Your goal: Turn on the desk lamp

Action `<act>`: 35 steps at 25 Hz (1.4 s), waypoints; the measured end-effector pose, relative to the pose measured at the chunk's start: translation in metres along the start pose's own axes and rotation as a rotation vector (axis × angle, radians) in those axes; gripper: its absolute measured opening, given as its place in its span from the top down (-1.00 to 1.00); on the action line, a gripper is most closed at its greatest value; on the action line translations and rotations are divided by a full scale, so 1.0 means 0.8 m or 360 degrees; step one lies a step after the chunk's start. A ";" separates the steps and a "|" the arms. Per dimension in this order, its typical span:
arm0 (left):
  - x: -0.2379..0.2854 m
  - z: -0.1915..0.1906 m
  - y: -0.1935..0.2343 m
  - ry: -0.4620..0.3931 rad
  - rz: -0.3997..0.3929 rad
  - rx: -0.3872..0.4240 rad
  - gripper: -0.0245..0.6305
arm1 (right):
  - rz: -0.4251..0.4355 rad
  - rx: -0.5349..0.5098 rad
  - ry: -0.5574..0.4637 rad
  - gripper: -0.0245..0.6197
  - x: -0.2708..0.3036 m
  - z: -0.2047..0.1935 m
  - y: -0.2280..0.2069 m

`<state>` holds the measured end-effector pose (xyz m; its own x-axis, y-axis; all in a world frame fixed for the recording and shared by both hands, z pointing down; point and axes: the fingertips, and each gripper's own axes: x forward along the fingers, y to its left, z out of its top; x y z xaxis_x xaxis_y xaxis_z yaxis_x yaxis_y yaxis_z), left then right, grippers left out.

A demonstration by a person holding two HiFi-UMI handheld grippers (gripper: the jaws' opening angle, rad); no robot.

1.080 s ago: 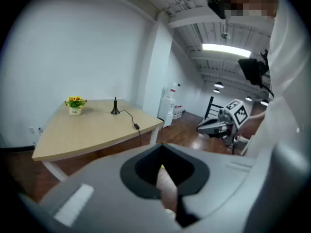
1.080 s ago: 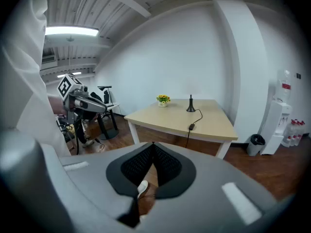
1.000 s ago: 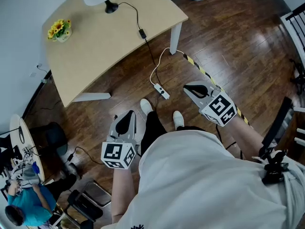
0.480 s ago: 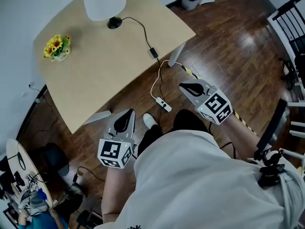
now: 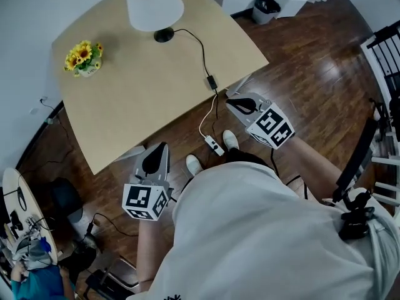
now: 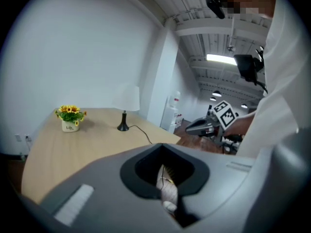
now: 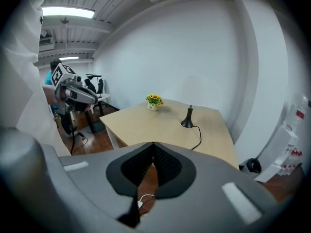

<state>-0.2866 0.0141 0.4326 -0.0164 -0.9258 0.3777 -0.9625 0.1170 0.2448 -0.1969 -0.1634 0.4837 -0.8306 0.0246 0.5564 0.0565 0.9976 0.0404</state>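
Observation:
The desk lamp (image 5: 155, 5) has a white shade and a black base (image 5: 164, 36) and stands at the far side of the beige table (image 5: 137, 99). Its black cord runs to an inline switch (image 5: 211, 82) at the table's near edge, then down to a white power strip (image 5: 214, 146) on the floor. My right gripper (image 5: 240, 105) hovers shut and empty just off that edge, a little right of the switch. My left gripper (image 5: 154, 158) is shut and empty over the floor in front of the table. The lamp (image 7: 187, 120) shows ahead in the right gripper view and far off (image 6: 124, 111) in the left.
A pot of yellow flowers (image 5: 83, 58) sits at the table's left. A waste bin (image 5: 267, 5) stands beyond the table's right corner. A black chair (image 5: 365, 155) and a white rack are on the right. An office chair base (image 5: 69, 195) and cables lie at the lower left.
The person has stepped toward the table, so the lamp and the switch are closer. Both grippers moved forward, and the right one now reaches the table's edge near the cord.

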 end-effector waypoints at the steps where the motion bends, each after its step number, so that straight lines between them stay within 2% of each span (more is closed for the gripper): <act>1: 0.003 0.004 -0.001 -0.0013 0.0023 -0.0015 0.87 | 0.0017 -0.0033 0.0012 0.91 0.007 0.000 -0.009; 8: 0.021 0.026 -0.012 -0.0050 0.0153 -0.0052 0.87 | 0.0157 -0.0212 0.0155 0.91 0.068 -0.015 -0.053; 20: 0.009 0.036 -0.011 -0.0069 0.0442 -0.0201 0.87 | 0.0337 -0.0412 0.0469 0.91 0.171 -0.097 -0.088; 29: -0.002 0.029 0.002 -0.0089 0.0563 -0.0230 0.86 | 0.0407 -0.0551 0.0618 0.91 0.208 -0.120 -0.092; 35: -0.011 0.024 0.008 -0.0072 0.0609 -0.0259 0.87 | 0.0425 -0.0576 0.0675 0.91 0.220 -0.133 -0.088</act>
<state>-0.2974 0.0158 0.4138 -0.3799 -0.8190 0.4300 -0.8293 0.5075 0.2338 -0.2880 -0.2366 0.6674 -0.4734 0.1684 0.8646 0.4782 0.8734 0.0917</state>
